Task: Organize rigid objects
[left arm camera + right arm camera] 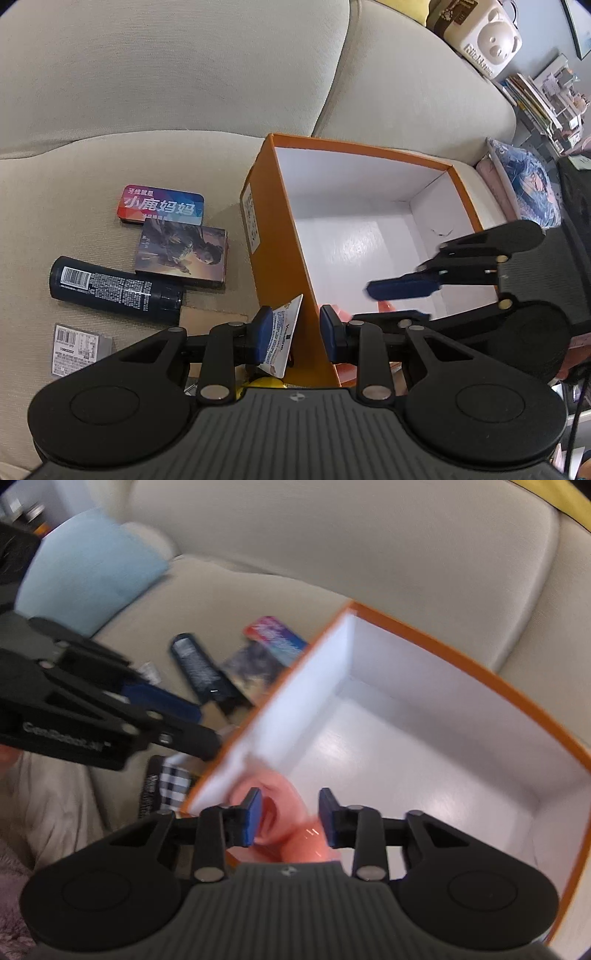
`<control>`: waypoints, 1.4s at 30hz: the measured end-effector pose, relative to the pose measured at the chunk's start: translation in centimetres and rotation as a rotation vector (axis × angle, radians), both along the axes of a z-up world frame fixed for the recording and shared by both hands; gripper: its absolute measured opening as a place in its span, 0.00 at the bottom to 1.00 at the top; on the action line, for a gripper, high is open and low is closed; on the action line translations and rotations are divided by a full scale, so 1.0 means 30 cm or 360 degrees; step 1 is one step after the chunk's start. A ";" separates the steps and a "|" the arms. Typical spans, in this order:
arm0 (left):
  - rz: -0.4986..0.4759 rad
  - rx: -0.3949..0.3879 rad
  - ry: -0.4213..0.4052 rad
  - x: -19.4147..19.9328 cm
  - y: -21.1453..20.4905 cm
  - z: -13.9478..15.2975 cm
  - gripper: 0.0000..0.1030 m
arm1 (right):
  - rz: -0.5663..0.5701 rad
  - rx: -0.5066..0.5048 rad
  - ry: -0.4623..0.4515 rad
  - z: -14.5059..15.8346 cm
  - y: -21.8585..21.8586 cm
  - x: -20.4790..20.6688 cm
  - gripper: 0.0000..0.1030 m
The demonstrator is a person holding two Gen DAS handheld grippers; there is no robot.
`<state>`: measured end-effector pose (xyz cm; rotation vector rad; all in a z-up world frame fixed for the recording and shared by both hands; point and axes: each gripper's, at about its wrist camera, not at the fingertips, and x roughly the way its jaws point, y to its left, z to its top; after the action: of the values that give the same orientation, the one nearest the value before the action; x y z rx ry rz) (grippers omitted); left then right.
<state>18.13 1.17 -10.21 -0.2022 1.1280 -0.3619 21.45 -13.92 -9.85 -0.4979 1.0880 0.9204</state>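
An open orange box (pixel 364 146) with a white inside stands on the beige sofa seat. My left gripper (pixel 297 332) is at the box's near left corner, shut on a white packet (pixel 284 332) with blue print. My right gripper (pixel 290 819) hangs over the inside of the box (pixel 424 638), shut on a pink object (pixel 280 823) that is blurred. In the left wrist view the right gripper (pixel 384 301) reaches in from the right. Left of the box lie a red-blue tin (pixel 160 205), a picture-printed box (pixel 181 254), a black tube (pixel 114 288) and a grey barcoded packet (pixel 79 349).
The sofa backrest rises behind the box. A light blue cushion (pixel 88 576) sits at the seat's far end and a patterned cushion (pixel 524 184) beside the box's right side. A checkered item (pixel 173 779) lies under the left gripper (pixel 207 738). Books and shelves stand at the right.
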 end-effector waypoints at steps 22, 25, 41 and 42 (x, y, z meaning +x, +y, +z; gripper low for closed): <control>0.0023 -0.0004 0.0026 -0.001 -0.002 0.002 0.33 | 0.1060 -0.0245 0.0048 -0.035 0.153 0.023 0.12; 0.0019 0.0001 0.0034 -0.001 -0.008 -0.003 0.33 | 0.1206 -0.0247 0.0053 -0.045 0.173 0.011 0.12; 0.0019 -0.0025 0.0076 -0.001 -0.005 -0.027 0.33 | 0.0757 -0.0149 0.0147 -0.009 0.015 0.120 0.30; 0.0019 -0.0026 0.0074 -0.001 -0.004 -0.025 0.33 | 0.0700 -0.0154 0.0172 -0.016 -0.005 0.130 0.35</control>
<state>18.09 1.04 -10.97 -0.2327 1.1695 -0.3575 25.36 -14.08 -10.32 -0.7950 1.1460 1.2939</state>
